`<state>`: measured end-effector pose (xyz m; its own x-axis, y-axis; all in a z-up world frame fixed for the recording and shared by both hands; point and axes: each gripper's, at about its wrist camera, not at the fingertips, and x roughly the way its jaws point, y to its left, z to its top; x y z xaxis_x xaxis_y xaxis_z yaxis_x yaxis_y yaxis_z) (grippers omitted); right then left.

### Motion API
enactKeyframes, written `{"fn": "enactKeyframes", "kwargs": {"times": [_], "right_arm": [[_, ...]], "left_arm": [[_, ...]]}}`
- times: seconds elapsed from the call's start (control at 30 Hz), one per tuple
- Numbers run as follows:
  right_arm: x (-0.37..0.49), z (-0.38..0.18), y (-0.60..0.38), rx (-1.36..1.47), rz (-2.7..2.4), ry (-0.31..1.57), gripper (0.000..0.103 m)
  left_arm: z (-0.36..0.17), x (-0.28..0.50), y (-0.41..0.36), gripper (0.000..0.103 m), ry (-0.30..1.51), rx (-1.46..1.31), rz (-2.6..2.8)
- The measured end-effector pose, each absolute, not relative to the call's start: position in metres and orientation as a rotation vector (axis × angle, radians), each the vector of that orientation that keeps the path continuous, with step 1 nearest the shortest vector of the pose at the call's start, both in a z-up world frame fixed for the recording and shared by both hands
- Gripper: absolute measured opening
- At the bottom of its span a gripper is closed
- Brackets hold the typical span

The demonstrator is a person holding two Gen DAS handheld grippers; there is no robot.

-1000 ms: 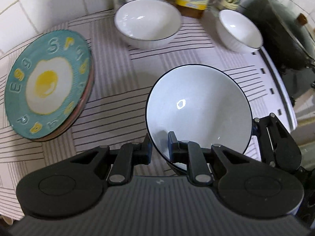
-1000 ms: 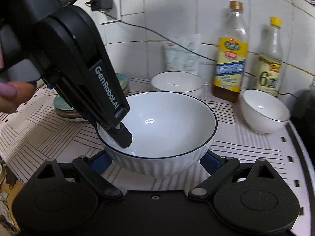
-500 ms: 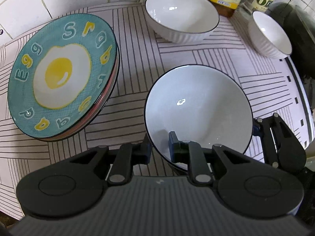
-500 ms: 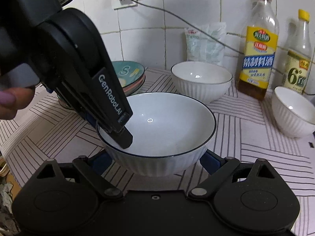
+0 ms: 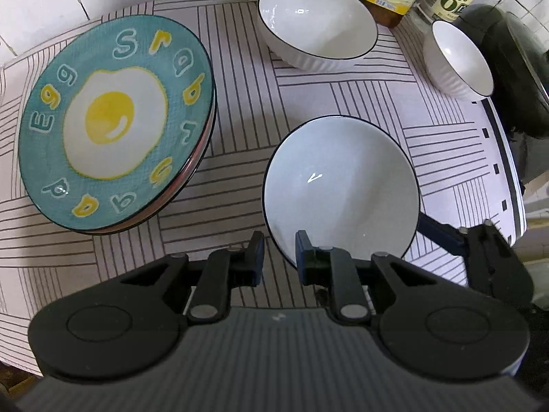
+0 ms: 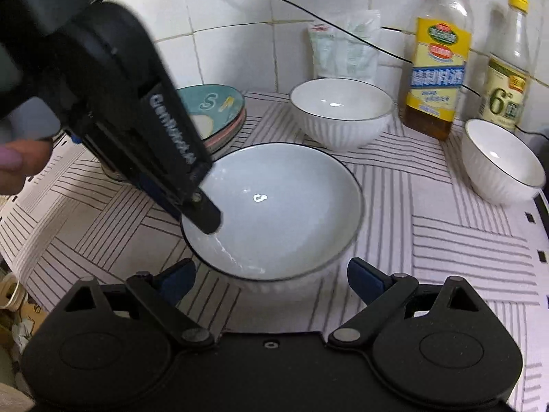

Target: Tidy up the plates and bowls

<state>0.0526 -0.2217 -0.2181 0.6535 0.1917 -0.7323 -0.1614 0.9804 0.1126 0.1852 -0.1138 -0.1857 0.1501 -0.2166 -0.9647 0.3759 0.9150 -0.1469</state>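
A white bowl with a dark rim point(image 5: 343, 185) point(image 6: 284, 206) sits low over the striped cloth, and I cannot tell whether it touches. My left gripper point(image 5: 279, 261) is shut on its near-left rim, one finger point(image 6: 206, 216) inside and one outside. My right gripper point(image 6: 271, 278) stands open just short of the bowl, fingers apart from it; its blue-padded finger point(image 5: 439, 233) shows at the bowl's right. A stack of plates topped by a teal fried-egg plate point(image 5: 113, 123) point(image 6: 219, 110) lies to the left. A second large white bowl point(image 5: 315, 20) point(image 6: 343, 110) and a small white bowl point(image 5: 456, 61) point(image 6: 501, 161) stand behind.
Two bottles point(image 6: 435, 68) point(image 6: 504, 75) and a white packet point(image 6: 343, 48) stand against the tiled wall. A black pan point(image 5: 507, 68) sits at the right past the cloth's edge. A person's hand point(image 6: 17, 164) holds the left gripper. A cable runs along the wall.
The bowl has stayed in my left gripper and come closer to the plate stack. It no longer sits between my right gripper's fingers, which now stand short of it.
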Motion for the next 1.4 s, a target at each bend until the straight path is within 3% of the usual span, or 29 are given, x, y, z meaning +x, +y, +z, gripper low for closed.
{"fn": "enactKeyframes", "kwargs": {"times": [0.3,0.5,0.57,0.83,1.07,1.4], "right_arm": [[0.025,-0.168,-0.236,0.059,0.231,0.740,0.097],[0.031,-0.140,-0.253,0.123,0.223,0.714,0.075],[0.037,-0.133,-0.261,0.176,0.201,0.723,0.074],[0.064,-0.117,-0.276,0.271,0.197,0.713,0.069],[0.088,-0.114,-0.288,0.300,0.125,0.710,0.064],[0.143,-0.148,-0.320,0.468,0.008,0.744,0.064]], "left_arm": [[-0.153,0.178,-0.107,0.019,1.308,0.162,-0.445],[-0.124,0.182,-0.102,0.021,1.236,0.175,-0.444],[-0.113,0.185,-0.098,0.027,1.207,0.165,-0.446],[-0.084,0.202,-0.097,0.030,1.088,0.100,-0.451],[-0.100,0.228,-0.117,0.041,1.017,0.096,-0.510],[-0.153,0.282,-0.135,0.040,0.985,0.101,-0.525]]}}
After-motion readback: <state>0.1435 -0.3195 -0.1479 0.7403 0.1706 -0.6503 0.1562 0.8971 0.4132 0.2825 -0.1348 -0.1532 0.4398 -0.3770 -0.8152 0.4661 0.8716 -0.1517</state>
